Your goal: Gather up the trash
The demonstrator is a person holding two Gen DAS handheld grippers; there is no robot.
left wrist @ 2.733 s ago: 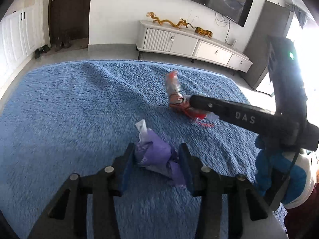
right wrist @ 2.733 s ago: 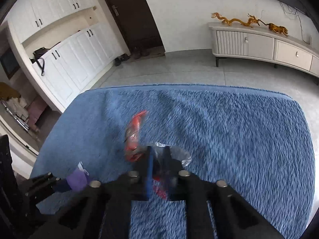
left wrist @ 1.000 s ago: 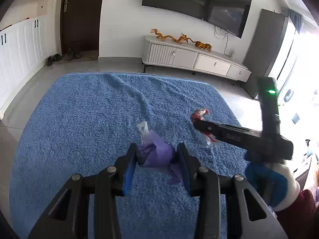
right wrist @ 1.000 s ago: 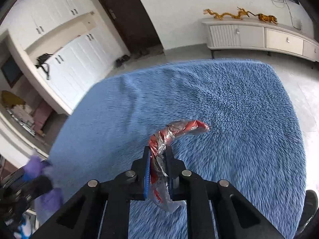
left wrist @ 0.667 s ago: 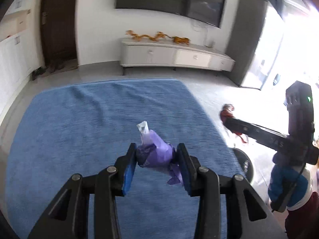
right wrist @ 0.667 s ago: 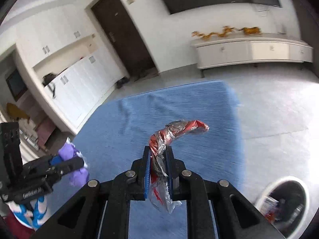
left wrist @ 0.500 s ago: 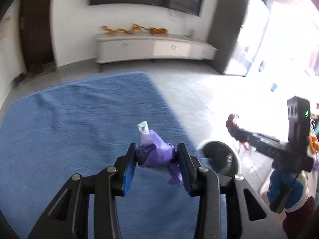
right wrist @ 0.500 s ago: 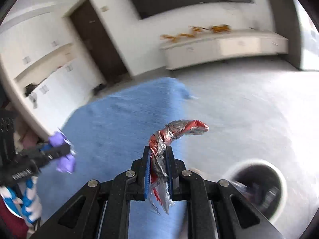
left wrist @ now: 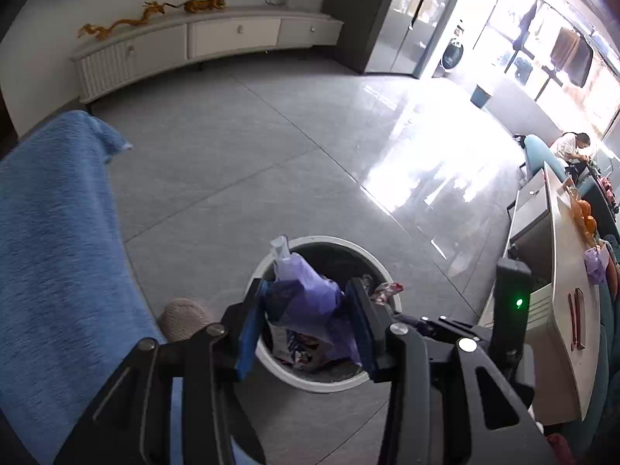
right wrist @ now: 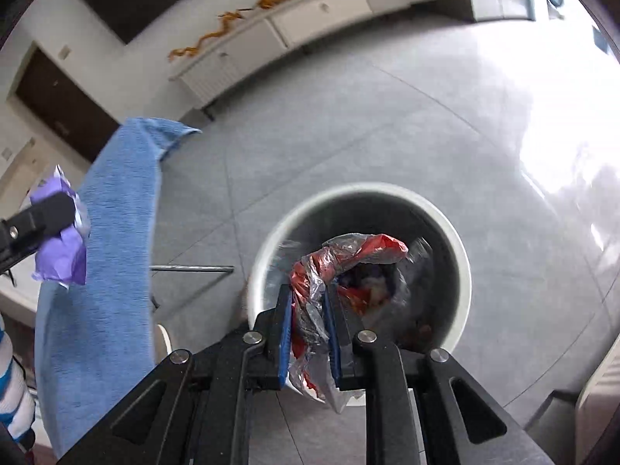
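My left gripper (left wrist: 306,302) is shut on a crumpled purple wrapper (left wrist: 300,290) and holds it over a round white trash bin (left wrist: 271,364) that has trash inside. My right gripper (right wrist: 308,310) is shut on a red and clear plastic wrapper (right wrist: 329,263) and holds it above the same bin (right wrist: 461,271). In the right wrist view the left gripper with the purple wrapper (right wrist: 64,240) shows at the far left. In the left wrist view the right gripper's body (left wrist: 507,310) shows at the right, with the red wrapper's tip (left wrist: 387,290) over the bin.
A blue rug (left wrist: 50,232) lies left of the bin on the grey tile floor. A beige slipper (left wrist: 180,316) is by the rug's edge. A white low cabinet (left wrist: 201,38) stands along the far wall. A white desk (left wrist: 562,271) stands at the right.
Both grippers have swung right, away from the rug, and now hang over the trash bin, each still holding its wrapper.
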